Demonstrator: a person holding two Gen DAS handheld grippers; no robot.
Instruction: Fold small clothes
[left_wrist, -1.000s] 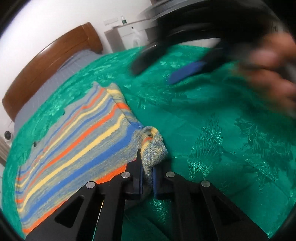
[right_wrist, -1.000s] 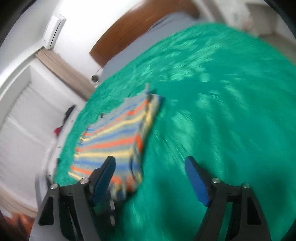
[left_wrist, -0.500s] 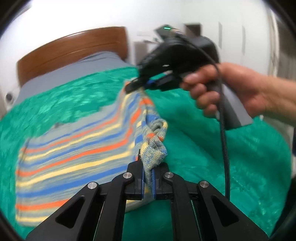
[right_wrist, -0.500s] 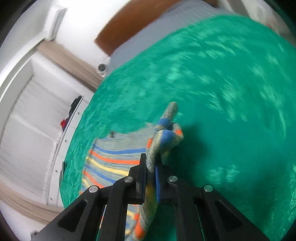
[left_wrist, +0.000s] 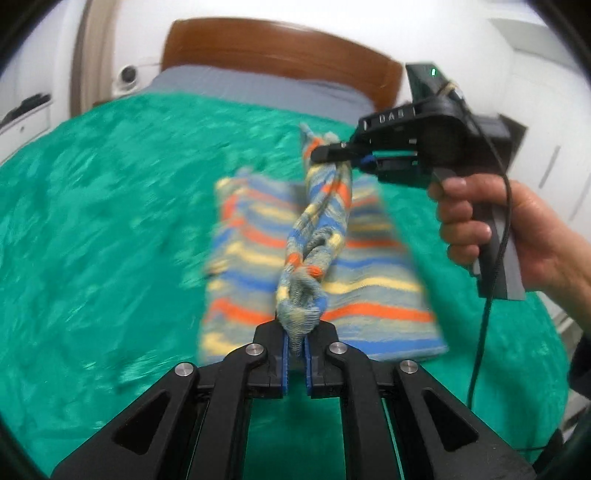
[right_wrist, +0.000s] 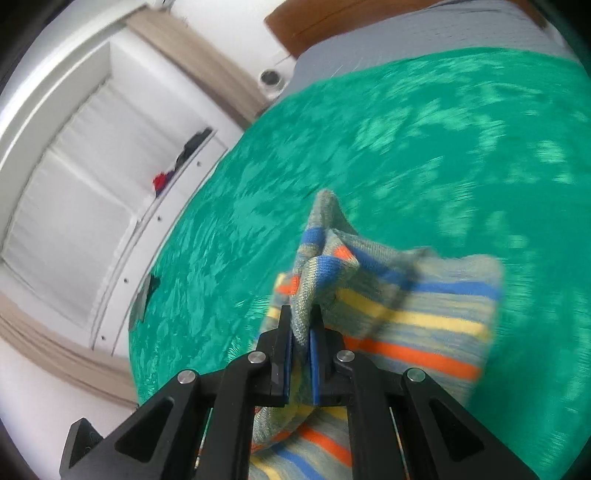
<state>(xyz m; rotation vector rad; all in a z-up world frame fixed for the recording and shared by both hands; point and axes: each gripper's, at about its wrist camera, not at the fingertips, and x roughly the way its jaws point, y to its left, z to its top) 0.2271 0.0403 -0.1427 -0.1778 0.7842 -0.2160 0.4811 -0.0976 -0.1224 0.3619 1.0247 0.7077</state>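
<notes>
A striped knit garment (left_wrist: 258, 266) with grey, blue, yellow and orange bands lies partly on the green bedspread (left_wrist: 92, 221). My left gripper (left_wrist: 294, 354) is shut on one corner of it. My right gripper (left_wrist: 340, 157) is shut on the far corner, held by a hand. The edge between them is lifted and stretched taut above the rest of the garment. In the right wrist view the right gripper (right_wrist: 301, 350) pinches a bunched fold of the garment (right_wrist: 406, 306), which hangs below.
The green bedspread (right_wrist: 406, 147) covers a bed with a wooden headboard (left_wrist: 277, 44) and a grey sheet (left_wrist: 240, 85) at the far end. White cupboards (right_wrist: 74, 184) stand to the left of the bed.
My right gripper came across, shut on the garment's far corner, and both grippers lifted the edge off the bed. The garment has swung so the lifted edge runs away from the left camera.
</notes>
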